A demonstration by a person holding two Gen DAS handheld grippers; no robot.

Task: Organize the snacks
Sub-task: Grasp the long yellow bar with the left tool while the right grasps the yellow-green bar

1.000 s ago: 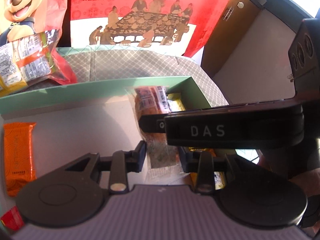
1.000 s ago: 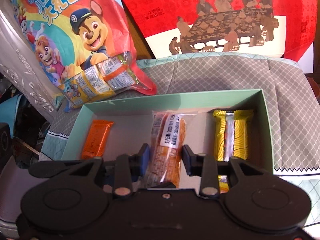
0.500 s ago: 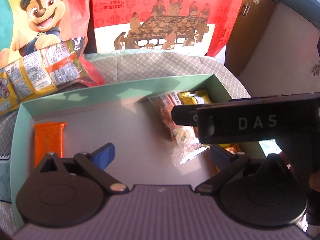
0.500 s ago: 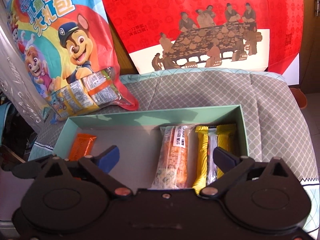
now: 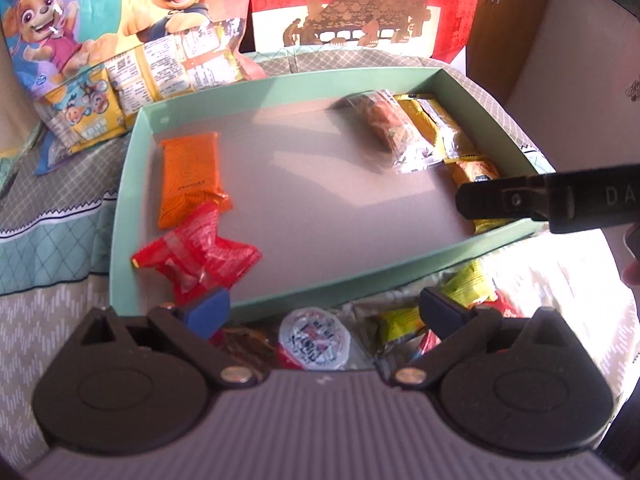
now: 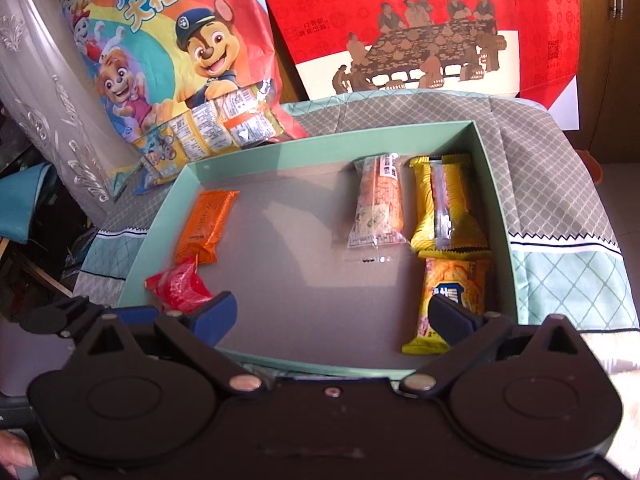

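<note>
The cartoon-dog gift bag (image 6: 168, 36) carried large yellow characters, "儿童零食大礼包", partly cut off along its top edge. The red cake box (image 6: 420, 12) behind it read "Cakes Laden with My…" near its upper edge. The black arm (image 5: 560, 200) crossing the left wrist view showed "DA". Print on the snack wrappers was too small to read.

Left gripper (image 5: 325, 307): black linkage arms, brass pivot screws, blue pads, ribbed grey body. Right gripper (image 6: 334, 312): same, black body, white "DA" lettering on its side.
</note>
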